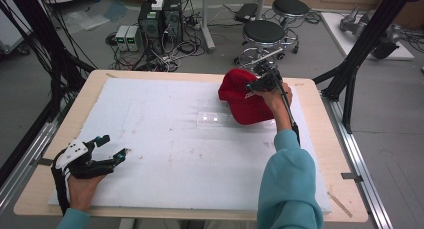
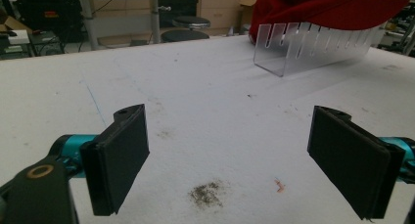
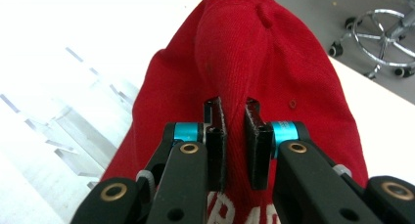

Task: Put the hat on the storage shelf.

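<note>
Pinching a fold, the right hand-held gripper point(image 3: 235, 145) hides the red cap point(image 3: 274, 67) lettering.

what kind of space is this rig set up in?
Most likely a robotics or data-collection lab, not a home. Desktop computer towers sit in a tangle of cables on the floor, round stools stand behind the foam-covered table, and black frame struts flank it.

Hand-held gripper point(image 3: 234, 150) pinching fold of red cap point(image 3: 274, 62); clear rack point(image 3: 73, 136) beside.
</note>
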Demonstrator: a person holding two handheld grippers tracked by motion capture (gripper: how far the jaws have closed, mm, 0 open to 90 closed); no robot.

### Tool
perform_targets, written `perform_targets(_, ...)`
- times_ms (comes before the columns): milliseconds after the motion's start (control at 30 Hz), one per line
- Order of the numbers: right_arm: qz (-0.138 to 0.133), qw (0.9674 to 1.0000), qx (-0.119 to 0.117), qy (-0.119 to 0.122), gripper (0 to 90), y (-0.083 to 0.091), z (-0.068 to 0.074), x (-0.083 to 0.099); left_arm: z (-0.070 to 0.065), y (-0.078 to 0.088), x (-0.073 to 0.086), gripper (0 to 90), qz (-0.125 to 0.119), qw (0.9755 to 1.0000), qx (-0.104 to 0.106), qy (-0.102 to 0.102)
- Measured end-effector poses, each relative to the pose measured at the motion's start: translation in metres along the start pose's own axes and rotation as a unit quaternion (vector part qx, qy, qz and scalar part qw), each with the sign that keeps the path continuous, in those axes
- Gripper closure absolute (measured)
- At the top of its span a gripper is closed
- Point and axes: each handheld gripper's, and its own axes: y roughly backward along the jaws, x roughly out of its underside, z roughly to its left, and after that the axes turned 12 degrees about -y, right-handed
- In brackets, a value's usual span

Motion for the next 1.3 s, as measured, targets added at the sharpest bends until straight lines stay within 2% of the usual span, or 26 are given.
perform_targets(100, -0.011, 0.9999, -0.004, 0.005, 82.0, 0.004, 0.003, -0.001, 0.0, -0.001, 0.0, 15.6, 0.001, 1.0, -0.005, 0.004)
perform_targets(367, -0.059, 0.9976, -0.037, -0.003, 82.5, 0.022, 0.009, 0.005, -0.003, -0.004, -0.002, 15.4, 0.025, 0.9996, -0.01, -0.011)
perform_targets(533, -0.094, 0.9938, -0.06, -0.008, 82.6, 0.036, 0.014, 0.007, -0.001, -0.004, -0.002, 15.4, 0.025, 0.9996, -0.012, 0.001)
perform_targets(667, -0.119, 0.9898, -0.077, 0.003, 82.5, 0.047, 0.022, 0.006, 0.001, -0.005, -0.002, 15.4, 0.029, 0.9994, -0.012, 0.011)
perform_targets(833, -0.135, 0.9868, -0.089, 0.012, 82.5, 0.056, 0.035, 0.006, 0.001, -0.005, -0.006, 15.4, 0.033, 0.9993, -0.015, 0.005)
perform_targets(933, -0.144, 0.9845, -0.1, 0.014, 82.5, 0.061, 0.042, 0.007, 0.001, -0.005, -0.011, 15.4, 0.03, 0.9995, -0.009, 0.006)
perform_targets(1133, -0.164, 0.9796, -0.114, 0.024, 82.5, 0.069, 0.059, 0.012, -0.001, -0.007, -0.025, 15.0, 0.023, 0.9996, 0.014, 0.01)
perform_targets(1267, -0.172, 0.9766, -0.126, 0.028, 82.5, 0.069, 0.067, 0.017, -0.003, -0.01, -0.035, 14.8, 0.015, 0.9991, 0.033, 0.024)
perform_targets(1300, -0.17, 0.9765, -0.129, 0.028, 82.5, 0.069, 0.069, 0.017, -0.004, -0.01, -0.038, 14.7, 0.011, 0.9985, 0.039, 0.036)
